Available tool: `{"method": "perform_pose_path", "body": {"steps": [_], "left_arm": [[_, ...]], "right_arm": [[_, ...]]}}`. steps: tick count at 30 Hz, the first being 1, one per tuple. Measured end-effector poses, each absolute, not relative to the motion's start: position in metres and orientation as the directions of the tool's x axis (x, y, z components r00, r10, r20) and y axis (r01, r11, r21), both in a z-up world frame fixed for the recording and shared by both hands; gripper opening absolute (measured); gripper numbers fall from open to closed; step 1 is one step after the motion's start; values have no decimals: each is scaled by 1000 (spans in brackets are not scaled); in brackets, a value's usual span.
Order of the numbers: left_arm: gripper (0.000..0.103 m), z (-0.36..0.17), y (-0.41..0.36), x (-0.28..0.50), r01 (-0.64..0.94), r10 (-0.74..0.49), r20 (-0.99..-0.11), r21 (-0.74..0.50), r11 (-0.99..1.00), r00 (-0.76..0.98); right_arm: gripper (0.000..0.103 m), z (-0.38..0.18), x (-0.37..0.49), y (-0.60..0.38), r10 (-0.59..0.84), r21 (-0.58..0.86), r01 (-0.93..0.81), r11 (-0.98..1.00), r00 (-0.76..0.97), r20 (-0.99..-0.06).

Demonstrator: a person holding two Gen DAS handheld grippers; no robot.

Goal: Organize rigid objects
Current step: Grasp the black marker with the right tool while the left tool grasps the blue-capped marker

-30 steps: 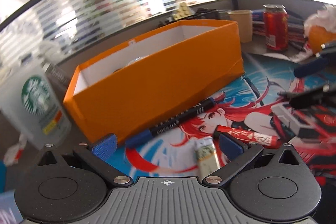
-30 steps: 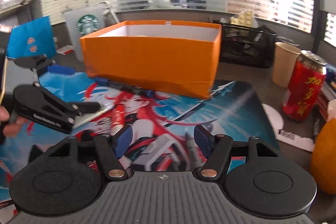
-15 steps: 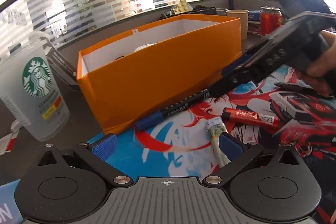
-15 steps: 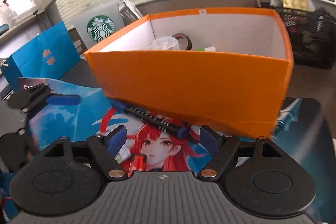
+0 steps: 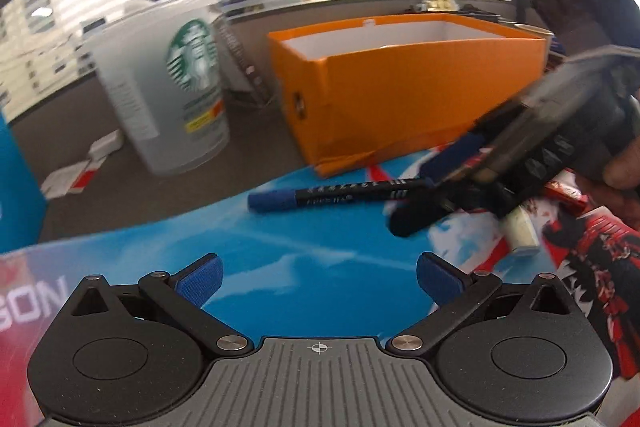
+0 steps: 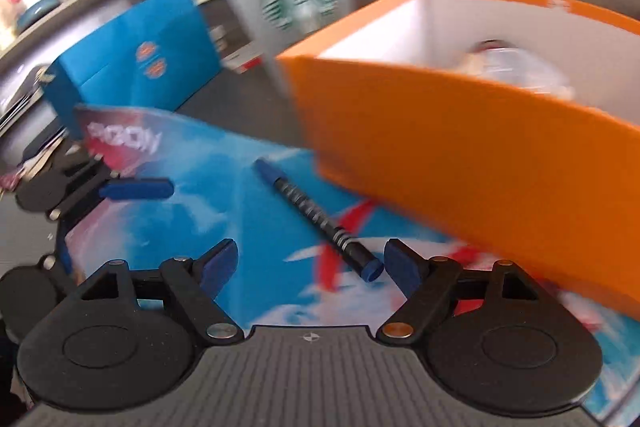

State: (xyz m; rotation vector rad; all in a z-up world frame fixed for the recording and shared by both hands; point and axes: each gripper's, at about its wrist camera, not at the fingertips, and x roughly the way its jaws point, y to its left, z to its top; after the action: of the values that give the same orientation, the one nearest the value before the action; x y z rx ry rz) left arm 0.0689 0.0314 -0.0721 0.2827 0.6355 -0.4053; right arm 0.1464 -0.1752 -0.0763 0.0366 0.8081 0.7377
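Observation:
A black marker with blue caps (image 5: 336,195) lies on the printed desk mat in front of the orange box (image 5: 404,99). It also shows in the right wrist view (image 6: 316,215), with its near end close to my right finger. My right gripper (image 6: 310,267) is open and low over the mat, around the marker's near end without gripping it. In the left wrist view the right gripper (image 5: 432,187) reaches in from the right at the marker's black end. My left gripper (image 5: 318,277) is open and empty, held back over the mat. The orange box (image 6: 460,139) holds a clear item.
A Starbucks cup (image 5: 172,87) stands left of the box. A blue paper bag (image 6: 136,55) stands at the far left. A white lighter (image 5: 520,231) and a red stick (image 5: 568,193) lie on the mat (image 5: 280,247) at the right.
My right gripper has swung left and dropped low to the marker's near end. My left gripper has pulled back and turned left, so the cup and box sit farther off.

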Motion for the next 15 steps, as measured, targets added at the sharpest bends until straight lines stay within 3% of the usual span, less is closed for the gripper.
{"method": "perform_pose_path", "body": {"steps": [5, 8, 10, 15], "left_arm": [[103, -73, 55, 68, 395, -228, -654, 118, 911, 721], [103, -66, 57, 70, 383, -255, -642, 64, 922, 723], [103, -61, 53, 72, 381, -288, -631, 13, 925, 720], [103, -59, 31, 87, 303, -228, -627, 13, 953, 744]], "right_arm": [[80, -75, 110, -163, 712, 372, -674, 638, 334, -618], [81, -63, 89, -191, 689, 360, -629, 689, 414, -595], [91, -53, 71, -222, 621, 295, -574, 764, 528, -580], [90, -47, 16, -287, 238, -59, -327, 943, 789, -567]]}}
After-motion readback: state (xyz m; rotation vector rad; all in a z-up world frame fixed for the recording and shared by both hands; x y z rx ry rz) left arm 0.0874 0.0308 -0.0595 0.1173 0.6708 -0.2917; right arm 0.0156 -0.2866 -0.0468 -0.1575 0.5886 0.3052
